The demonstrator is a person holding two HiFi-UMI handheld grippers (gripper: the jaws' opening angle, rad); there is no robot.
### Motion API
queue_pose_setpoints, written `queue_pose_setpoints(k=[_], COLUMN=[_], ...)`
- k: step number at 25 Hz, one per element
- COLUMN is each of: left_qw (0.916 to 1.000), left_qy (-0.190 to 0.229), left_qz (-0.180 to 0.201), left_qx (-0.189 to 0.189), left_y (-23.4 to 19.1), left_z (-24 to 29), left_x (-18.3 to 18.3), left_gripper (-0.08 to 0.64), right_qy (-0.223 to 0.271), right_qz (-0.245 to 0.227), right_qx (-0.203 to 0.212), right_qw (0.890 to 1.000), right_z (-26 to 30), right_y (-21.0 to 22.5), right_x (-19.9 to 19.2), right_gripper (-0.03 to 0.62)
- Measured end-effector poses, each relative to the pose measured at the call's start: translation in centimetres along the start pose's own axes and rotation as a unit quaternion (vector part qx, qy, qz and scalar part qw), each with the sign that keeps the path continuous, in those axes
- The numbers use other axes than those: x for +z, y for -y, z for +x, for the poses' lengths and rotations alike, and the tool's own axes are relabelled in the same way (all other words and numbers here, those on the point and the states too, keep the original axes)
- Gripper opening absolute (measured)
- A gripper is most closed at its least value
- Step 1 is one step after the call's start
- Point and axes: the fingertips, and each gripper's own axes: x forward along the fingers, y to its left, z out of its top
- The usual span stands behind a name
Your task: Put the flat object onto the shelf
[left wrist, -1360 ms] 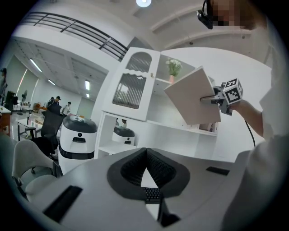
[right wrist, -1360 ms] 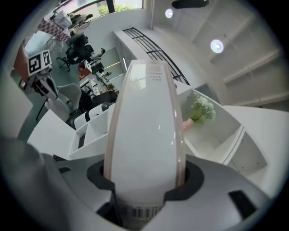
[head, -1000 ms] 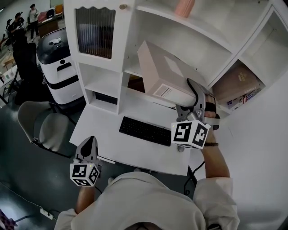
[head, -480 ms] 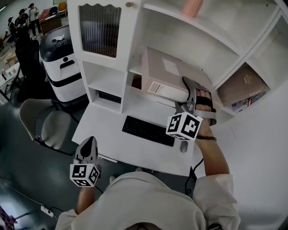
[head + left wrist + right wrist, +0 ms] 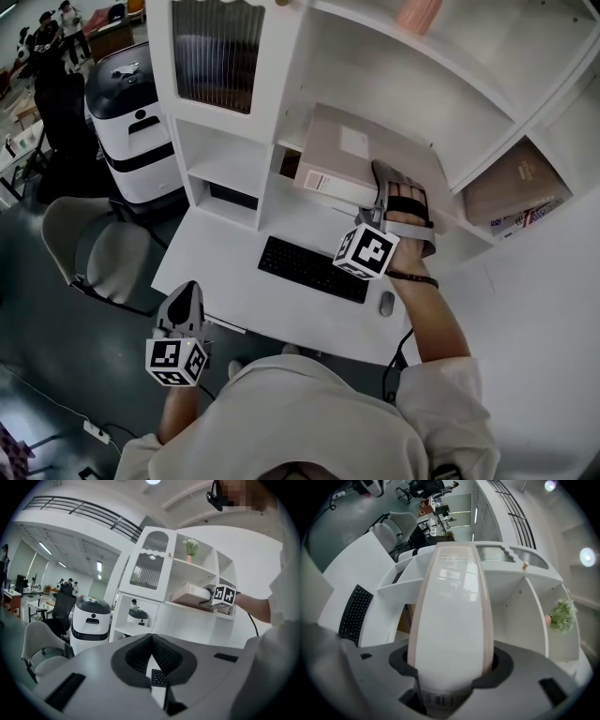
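The flat object is a pale beige box (image 5: 342, 157) with a white label. It lies tilted, its far end over the white shelf board (image 5: 398, 584) above the desk. My right gripper (image 5: 392, 180) grips its near end, and the box (image 5: 450, 620) fills the space between the jaws of the right gripper (image 5: 452, 665). Those jaws have just been opening slightly, with the box still between them and against the pads. My left gripper (image 5: 185, 296) hangs low beside the desk's front left corner, shut and empty. From the left gripper (image 5: 151, 638) I see the box (image 5: 190, 592) far off.
A black keyboard (image 5: 314, 270) and a mouse (image 5: 387, 303) lie on the white desk (image 5: 216, 272). A grey chair (image 5: 94, 248) and a white machine (image 5: 136, 122) stand at the left. Beige boxes (image 5: 516, 183) fill the right compartment. A pink vase (image 5: 417, 14) stands on an upper shelf.
The right gripper has come down and gone forward with the box, rolling it flatter so its far end now reaches over the shelf. The left gripper has stayed put.
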Motion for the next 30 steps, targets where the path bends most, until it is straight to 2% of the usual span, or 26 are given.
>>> queue_pose_setpoints(k=[13,18,30], left_qw=[0.9999,0.9999,0.9998], left_qy=[-0.009,-0.013,-0.02], left_qz=[-0.001,0.0,-0.005], left_qx=[0.006,0.002,0.007], left_y=[-0.2,0.2,0.2], left_z=[0.5,1.1,2.0], left_x=[-0.6,-0.6,-1.0], left_gripper=[-0.008,-0.008,-0.008], right_qy=[0.003,0.011,0.033], right_qz=[0.003,0.019,0.058], right_qx=[0.016,0.057,0.144], right_qw=[1.0,0.998,0.987], right_z=[2.2,3.4,5.5], right_y=[-2.6,-3.7,-3.5], right_x=[0.7,1.0,1.7], right_gripper=[0.335,0.371,0.404])
